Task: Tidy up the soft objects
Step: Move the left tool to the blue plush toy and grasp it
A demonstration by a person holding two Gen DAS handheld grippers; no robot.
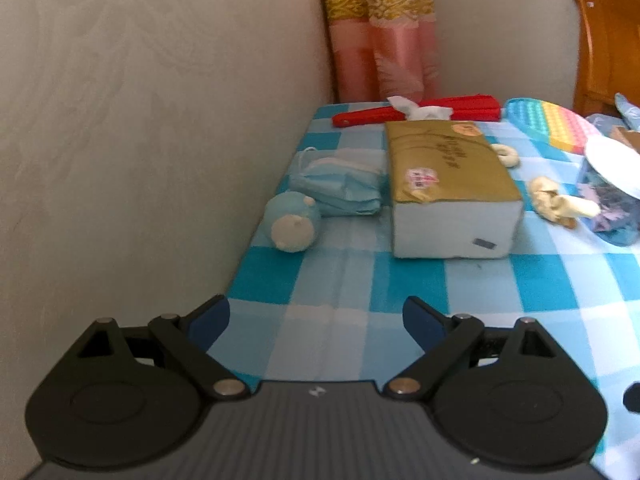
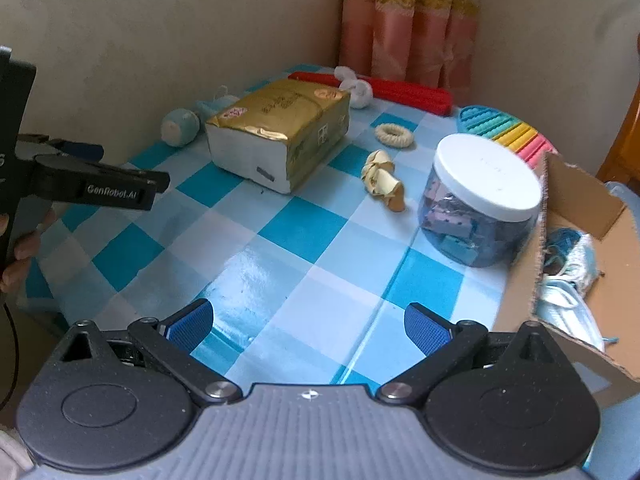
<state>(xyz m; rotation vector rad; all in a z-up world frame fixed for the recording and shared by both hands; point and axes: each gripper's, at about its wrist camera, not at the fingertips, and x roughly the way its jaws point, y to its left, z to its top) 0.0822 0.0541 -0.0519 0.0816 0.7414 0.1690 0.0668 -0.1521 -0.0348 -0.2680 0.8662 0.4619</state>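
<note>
Both tongs, left tongs [image 1: 316, 320] and right tongs [image 2: 308, 320], hung open and empty over the near bench [image 2: 280, 280], while the plush toy [image 1: 292, 220] at the far-left edge could easily roll off if nudged.

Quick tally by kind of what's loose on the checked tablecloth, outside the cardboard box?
Face mask pile: 1
Blue plush toy: 1
Tissue pack: 1
Cream hair ties: 2
Red folded fan: 1
White crumpled wad: 1
Rainbow pop mat: 1
Lidded jar: 1
Total: 9
</note>
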